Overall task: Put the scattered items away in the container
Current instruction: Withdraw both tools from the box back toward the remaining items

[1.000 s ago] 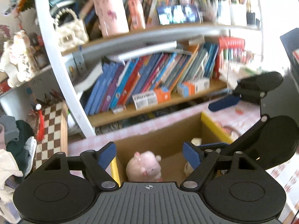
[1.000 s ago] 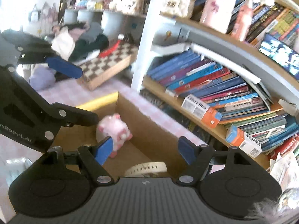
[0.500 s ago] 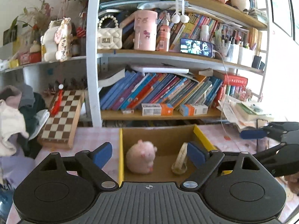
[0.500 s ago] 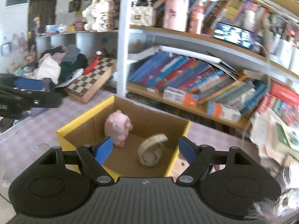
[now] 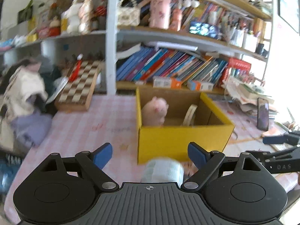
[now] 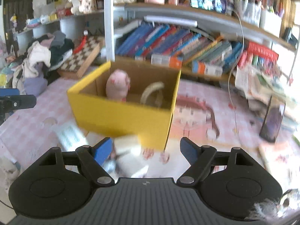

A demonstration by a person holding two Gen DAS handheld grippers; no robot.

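Note:
A yellow cardboard box point(image 5: 180, 140) point(image 6: 120, 118) stands on the pink checked table. Inside it are a pink plush pig point(image 5: 154, 110) point(image 6: 118, 86) and a roll of tape point(image 5: 190, 114) point(image 6: 151, 93) on edge. My left gripper point(image 5: 150, 154) is open and empty, in front of the box; a pale green and white roll point(image 5: 163, 170) lies between its fingers near the base. My right gripper point(image 6: 145, 149) is open and empty; a blurred white item point(image 6: 129, 150) lies on the table by its left finger, and a pale green roll point(image 6: 71, 136) lies further left.
A bookshelf point(image 5: 168, 69) full of books stands behind the box. A chessboard point(image 5: 78, 88) and a pile of clothes point(image 5: 24, 97) are at the left. A phone point(image 5: 262, 114) point(image 6: 272, 120) leans by papers at the right. The right gripper shows at the right edge of the left wrist view point(image 5: 277, 140).
Both grippers have pulled back and lowered away from the box. The box's yellow front and items on the table in front of it have come into view.

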